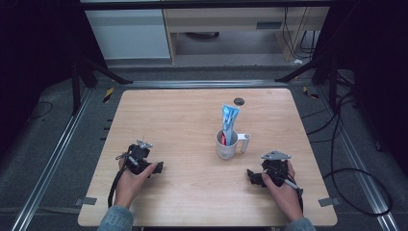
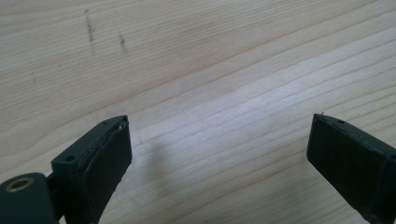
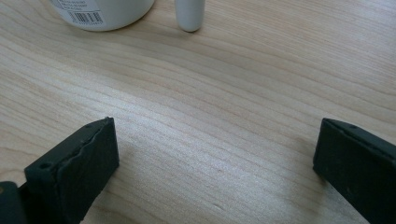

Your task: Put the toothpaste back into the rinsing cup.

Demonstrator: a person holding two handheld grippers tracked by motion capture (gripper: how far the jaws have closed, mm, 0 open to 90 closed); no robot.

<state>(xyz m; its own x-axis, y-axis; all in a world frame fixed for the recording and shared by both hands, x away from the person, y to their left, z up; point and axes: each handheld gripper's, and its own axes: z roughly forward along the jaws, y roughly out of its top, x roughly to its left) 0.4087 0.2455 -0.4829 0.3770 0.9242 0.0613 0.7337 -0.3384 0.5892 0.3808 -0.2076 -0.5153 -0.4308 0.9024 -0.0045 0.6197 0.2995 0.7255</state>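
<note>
A white cup [image 1: 227, 146] with a handle on its right side stands upright near the middle of the wooden table [image 1: 183, 120]. A blue toothpaste tube [image 1: 229, 123] stands in it, sticking well above the rim. My left gripper [image 1: 158, 167] rests on the table at the front left, open, with bare wood between its jaws [image 2: 219, 140]. My right gripper [image 1: 251, 176] rests at the front right, a little in front of the cup, open and holding nothing [image 3: 215, 144]. The cup's base [image 3: 102, 11] and handle [image 3: 189, 14] show at the top of the right gripper view.
A small dark round mark [image 1: 238, 101] sits on the table behind the cup. Black cables [image 1: 346, 159] trail over the grey floor to the right. Metal rails [image 1: 53, 159] run along the table's sides, and cabinets [image 1: 130, 29] stand beyond its far edge.
</note>
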